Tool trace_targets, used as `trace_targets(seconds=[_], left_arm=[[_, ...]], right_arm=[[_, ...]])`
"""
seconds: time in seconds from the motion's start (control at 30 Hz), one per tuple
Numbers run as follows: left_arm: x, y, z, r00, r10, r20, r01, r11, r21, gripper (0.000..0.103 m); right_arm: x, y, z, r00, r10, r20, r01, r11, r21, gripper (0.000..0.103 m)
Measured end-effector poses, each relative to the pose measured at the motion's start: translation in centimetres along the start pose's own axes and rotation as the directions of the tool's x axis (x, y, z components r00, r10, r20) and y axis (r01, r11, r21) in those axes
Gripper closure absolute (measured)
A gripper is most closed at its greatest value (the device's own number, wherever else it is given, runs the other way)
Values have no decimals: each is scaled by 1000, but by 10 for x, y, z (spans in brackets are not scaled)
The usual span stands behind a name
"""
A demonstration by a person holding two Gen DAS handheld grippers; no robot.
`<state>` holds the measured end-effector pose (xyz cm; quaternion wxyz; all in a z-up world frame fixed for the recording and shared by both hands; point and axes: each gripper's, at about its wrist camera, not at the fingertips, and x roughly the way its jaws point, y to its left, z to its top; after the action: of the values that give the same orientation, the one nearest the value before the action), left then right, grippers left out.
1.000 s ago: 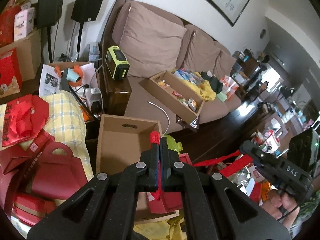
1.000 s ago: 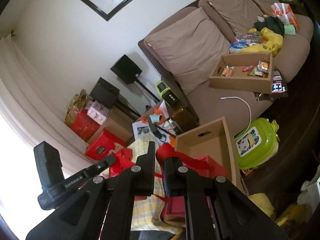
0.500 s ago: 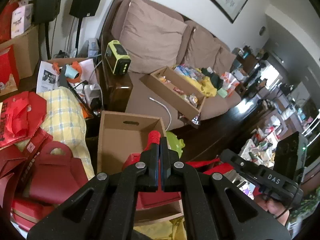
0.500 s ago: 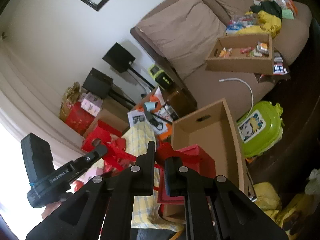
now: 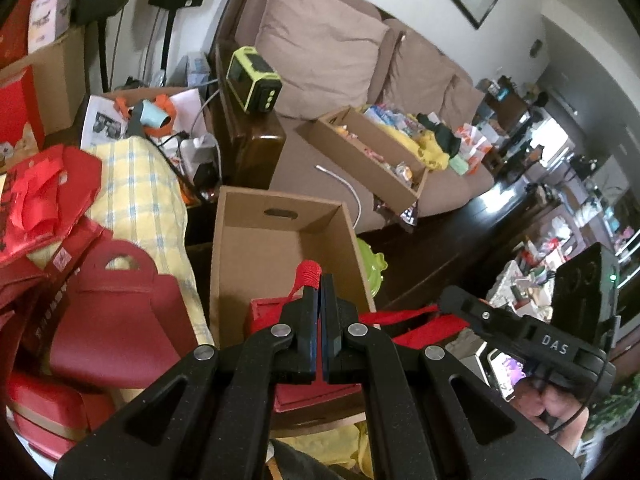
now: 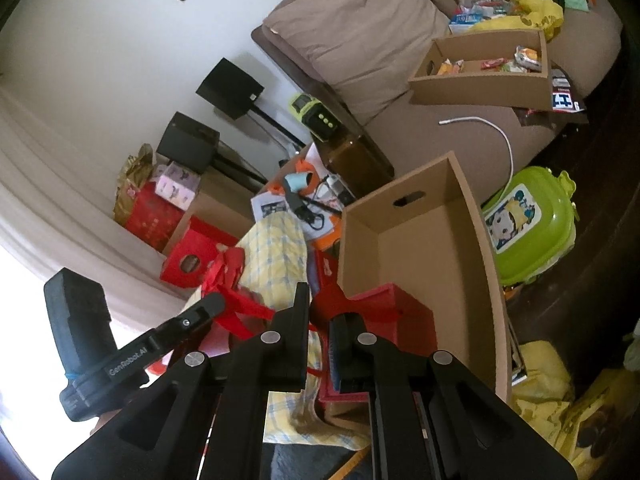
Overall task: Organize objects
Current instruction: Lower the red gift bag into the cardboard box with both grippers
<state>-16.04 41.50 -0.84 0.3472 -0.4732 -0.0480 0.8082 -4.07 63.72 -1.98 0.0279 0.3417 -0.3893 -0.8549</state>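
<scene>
Red box (image 5: 316,388) at cardboard box (image 5: 280,240) near edge, handles pinched by each hand-held gripper.

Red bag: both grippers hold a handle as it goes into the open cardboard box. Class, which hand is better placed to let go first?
Probably the right. The right gripper pinches its red handle directly over the box, with the red bag already inside. The left gripper's view shows the bag at the box's near end.

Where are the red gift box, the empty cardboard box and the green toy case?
red gift box (image 6: 404,312): right wrist view, its top face.
empty cardboard box (image 5: 280,248): left wrist view, its bare inner floor.
green toy case (image 6: 532,224): right wrist view, its lid.
</scene>
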Motion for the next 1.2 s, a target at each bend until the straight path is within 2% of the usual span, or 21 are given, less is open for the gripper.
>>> trace_targets(seconds=[0.33,0.43,0.9,1.2], left_arm=[[3,34,2,1000,13,-10,-13,998,-65,102],[6,42,-1,999,30,-11,-31,997,-76,102],[15,65,-8,999,25,-31,-29,990,-135,102],[19,58,-17,997,59,-48,-63,994,-85,102]], right_arm=[[15,-25,-19,999,4,-40,-1,998,58,94],[20,-31,-25,998,30,-60,-24,996,88,94],[37,-31,-34,995,25,-101,-15,995,97,94],[46,-36,-41,992,29,-126,-14,993,118,94]])
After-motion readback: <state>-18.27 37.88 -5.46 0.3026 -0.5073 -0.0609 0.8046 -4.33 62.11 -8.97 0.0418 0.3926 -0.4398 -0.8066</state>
